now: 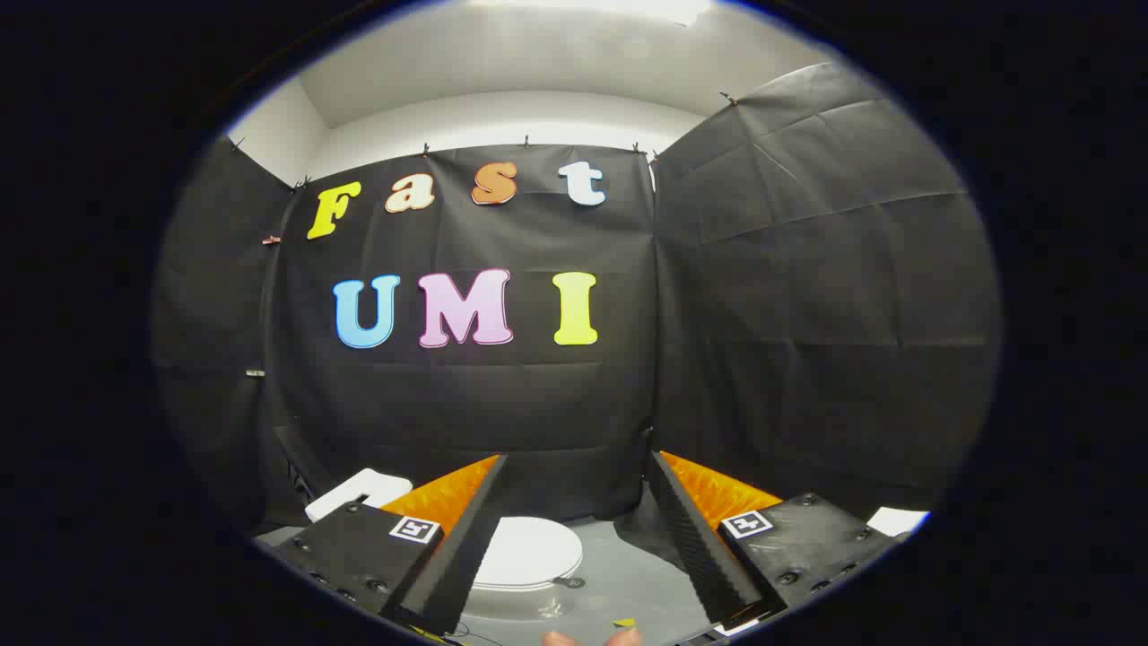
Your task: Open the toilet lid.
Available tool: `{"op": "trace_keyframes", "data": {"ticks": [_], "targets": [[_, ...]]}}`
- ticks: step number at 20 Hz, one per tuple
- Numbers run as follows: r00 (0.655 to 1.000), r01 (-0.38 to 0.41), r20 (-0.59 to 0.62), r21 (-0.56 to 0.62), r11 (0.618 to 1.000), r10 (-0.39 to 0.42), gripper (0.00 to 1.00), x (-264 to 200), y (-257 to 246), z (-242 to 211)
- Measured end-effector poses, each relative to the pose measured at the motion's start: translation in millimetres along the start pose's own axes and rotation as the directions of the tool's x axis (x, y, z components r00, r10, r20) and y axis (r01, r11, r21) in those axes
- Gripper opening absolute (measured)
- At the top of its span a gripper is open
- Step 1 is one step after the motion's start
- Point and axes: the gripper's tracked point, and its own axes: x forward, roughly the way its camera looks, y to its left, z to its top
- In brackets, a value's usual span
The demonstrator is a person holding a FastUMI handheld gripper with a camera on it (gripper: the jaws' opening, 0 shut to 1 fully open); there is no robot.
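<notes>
Booth: we see black cloth walls (538,404) hung on three sides, with a pale room wall and ceiling (502,81) above them.
Floor: we see a grey surface (619,583) at the foot of the cloth, beneath the fingers.
Hand-held gripper: we look along the hand-held gripper (578,467), whose fingers stand wide apart and have hold of nothing; the gap between them is open air.
Fingers: we see one finger (466,538) on the left and its partner on the right, both rising toward the back cloth and touching nothing.
Marker blocks: we notice a dark block (359,552) outside each finger, each carrying a small square black-and-white tag.
Toilet: we find the white toilet (529,556) low down between the two fingers, nearer the left one, which covers its left part.
Toilet lid: we see the toilet lid (531,549) lying flat and closed, a round white disc well below the fingertips and apart from them.
White objects: we make out a white boxy thing (359,492) beyond the left block, and another white patch (897,520) past the right block; we cannot tell what either is.
Fingertips of a person: we glimpse them (592,638) at the very bottom, between the finger bases.
</notes>
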Motion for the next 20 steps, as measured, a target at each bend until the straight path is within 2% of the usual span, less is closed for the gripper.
{"op": "trace_keyframes", "data": {"ticks": [13, 20], "targets": [[1.0, -0.006, -0.015, 0.028, 1.0, 0.006, 0.98, 0.5, -1.9, -1.9], [0.997, -0.042, -0.058, 0.029, 0.999, 0.044, 0.98, 0.2, 11.9, -15.5]]}}
